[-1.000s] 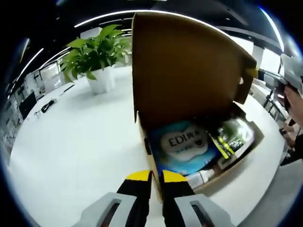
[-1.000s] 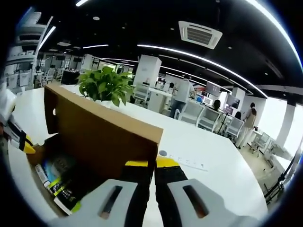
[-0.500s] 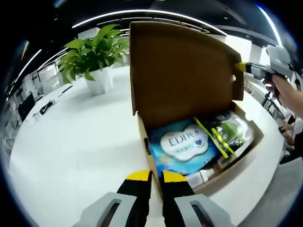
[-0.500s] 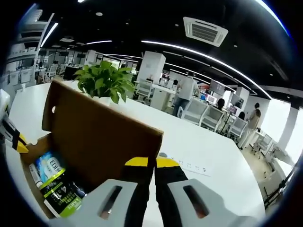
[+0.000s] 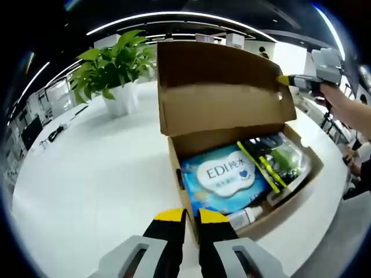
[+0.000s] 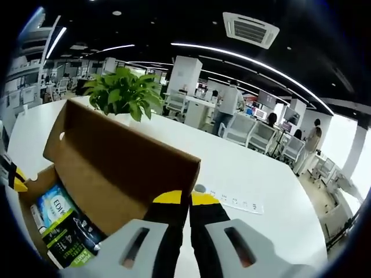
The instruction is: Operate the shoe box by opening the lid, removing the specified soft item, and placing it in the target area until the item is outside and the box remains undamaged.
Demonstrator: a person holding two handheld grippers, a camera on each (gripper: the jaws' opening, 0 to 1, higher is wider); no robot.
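Note:
The brown cardboard shoe box (image 5: 301,191) lies open on the white table. Its lid (image 5: 220,87) stands raised and tilted back. Inside lies a soft blue tissue pack (image 5: 223,176) marked EDI, beside a green and black packet (image 5: 272,162) and a small white bottle (image 5: 246,217). My left gripper (image 5: 192,216) is shut on the box's near wall. My right gripper (image 6: 190,198) is shut on the lid (image 6: 116,156) at its edge, and it shows as a yellow tip (image 5: 284,80) at the lid's corner. From the right gripper view the tissue pack (image 6: 55,205) sits below the lid.
A potted green plant (image 5: 116,63) stands on the table behind the box, also seen as the plant (image 6: 124,95). A white power strip (image 6: 237,204) lies on the table (image 6: 261,185) beyond the lid. Chairs, desks and people fill the office behind.
The lid has swung further up and back with my right gripper shut on it, uncovering more of the box's contents. My left gripper has stayed put on the box.

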